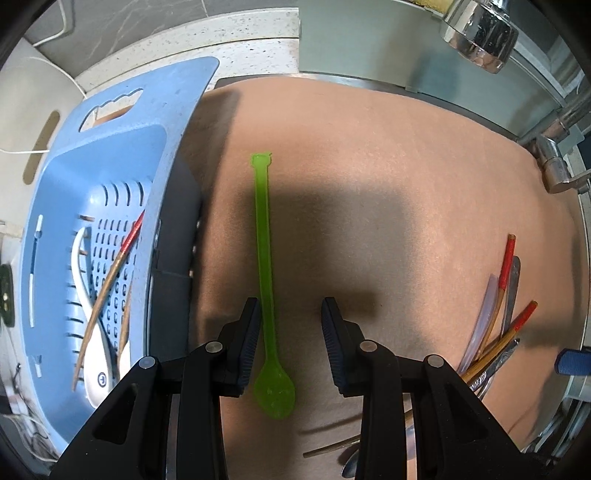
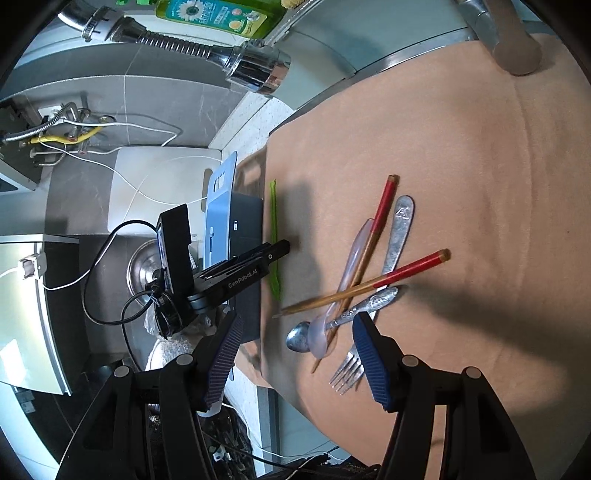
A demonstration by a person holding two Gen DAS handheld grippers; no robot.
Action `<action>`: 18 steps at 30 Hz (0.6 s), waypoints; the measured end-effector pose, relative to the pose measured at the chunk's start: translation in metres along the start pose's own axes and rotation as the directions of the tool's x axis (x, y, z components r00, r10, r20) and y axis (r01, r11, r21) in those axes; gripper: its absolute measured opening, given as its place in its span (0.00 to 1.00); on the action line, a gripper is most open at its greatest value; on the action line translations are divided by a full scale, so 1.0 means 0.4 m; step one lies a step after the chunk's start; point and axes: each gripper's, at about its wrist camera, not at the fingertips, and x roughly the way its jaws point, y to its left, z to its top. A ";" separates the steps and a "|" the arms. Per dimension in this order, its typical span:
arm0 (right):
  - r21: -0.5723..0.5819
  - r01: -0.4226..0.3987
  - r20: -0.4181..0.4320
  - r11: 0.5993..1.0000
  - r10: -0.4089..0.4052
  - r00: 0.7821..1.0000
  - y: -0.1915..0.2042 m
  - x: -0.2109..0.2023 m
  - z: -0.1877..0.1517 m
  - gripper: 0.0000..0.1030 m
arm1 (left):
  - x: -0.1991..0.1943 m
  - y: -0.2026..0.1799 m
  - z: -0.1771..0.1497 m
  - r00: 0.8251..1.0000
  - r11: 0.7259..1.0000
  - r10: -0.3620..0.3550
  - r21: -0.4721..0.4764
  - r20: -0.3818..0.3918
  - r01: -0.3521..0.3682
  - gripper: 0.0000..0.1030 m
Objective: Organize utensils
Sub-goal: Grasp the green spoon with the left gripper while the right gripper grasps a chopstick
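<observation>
A green plastic spoon lies on the tan mat, bowl toward me. My left gripper is open and straddles its handle, left finger almost touching it. A blue perforated basket at the left holds chopsticks and a white spoon. In the right wrist view a pile lies on the mat: red-tipped chopsticks, a metal fork, a metal spoon and a clear plastic spoon. My right gripper is open and empty just short of the pile. The left gripper and green spoon show there too.
A chrome faucet head hangs over the back of the mat, and a faucet handle stands at its right. A green dish soap bottle is at the back. A sink with a drain and cables lies left of the mat.
</observation>
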 end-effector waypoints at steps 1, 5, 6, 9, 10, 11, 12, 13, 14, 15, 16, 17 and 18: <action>-0.001 -0.002 -0.003 1.000 0.002 1.000 -0.002 -0.002 0.002 0.56 | 0.000 0.004 -0.005 1.000 1.000 -0.013 0.005 0.000 0.013 0.21; -0.004 -0.004 -0.013 1.000 0.004 1.000 -0.004 0.001 0.009 0.56 | -0.001 -0.025 -0.028 1.000 0.998 -0.025 0.050 0.005 0.024 0.08; -0.004 -0.005 -0.018 1.000 0.005 1.000 -0.004 0.005 0.009 0.56 | 0.000 -0.030 -0.031 1.000 0.998 -0.022 0.057 0.006 0.022 0.08; 0.003 -0.003 -0.032 1.000 0.003 0.999 -0.003 0.020 0.010 0.56 | -0.002 -0.045 -0.039 0.999 0.997 -0.038 0.072 0.001 0.038 0.08; 0.012 -0.008 -0.042 1.000 0.008 0.999 -0.003 0.031 0.008 0.56 | 0.001 -0.052 -0.038 0.999 0.996 -0.036 0.082 0.001 0.036 0.08; 0.017 -0.011 -0.050 1.000 0.012 0.999 -0.002 0.040 0.007 0.53 | 0.002 -0.058 -0.041 0.999 0.995 -0.033 0.099 0.001 0.032 0.08; 0.022 -0.012 -0.058 1.000 0.013 0.998 0.000 0.051 0.006 0.51 | -0.001 -0.060 -0.040 1.000 0.994 -0.030 0.109 0.003 0.029 0.08; 0.030 -0.010 -0.067 1.000 0.012 0.998 0.003 0.066 0.004 0.50 | 0.000 -0.064 -0.042 1.000 0.992 -0.027 0.124 0.003 0.027 0.08; 0.037 -0.009 -0.072 0.999 0.012 0.997 0.005 0.078 0.002 0.49 | -0.001 -0.070 -0.047 1.000 0.990 -0.029 0.136 0.003 0.028 0.08; 0.044 -0.010 -0.076 0.999 0.014 0.997 0.009 0.090 0.000 0.48 | 0.000 -0.071 -0.047 0.999 0.989 -0.033 0.145 0.002 0.032 0.08; 0.055 -0.011 -0.082 0.998 0.016 0.997 0.015 0.108 -0.001 0.46 | 0.000 -0.072 -0.049 0.999 0.987 -0.040 0.158 -0.001 0.040 0.08; 0.063 -0.012 -0.086 0.998 0.018 0.996 0.018 0.120 -0.002 0.45 | 0.000 -0.073 -0.049 0.999 0.985 -0.044 0.167 -0.005 0.044 0.08; 0.069 -0.013 -0.088 0.998 0.019 0.996 0.022 0.131 -0.003 0.44 | 0.000 -0.076 -0.050 0.999 0.982 -0.052 0.181 -0.008 0.052 0.08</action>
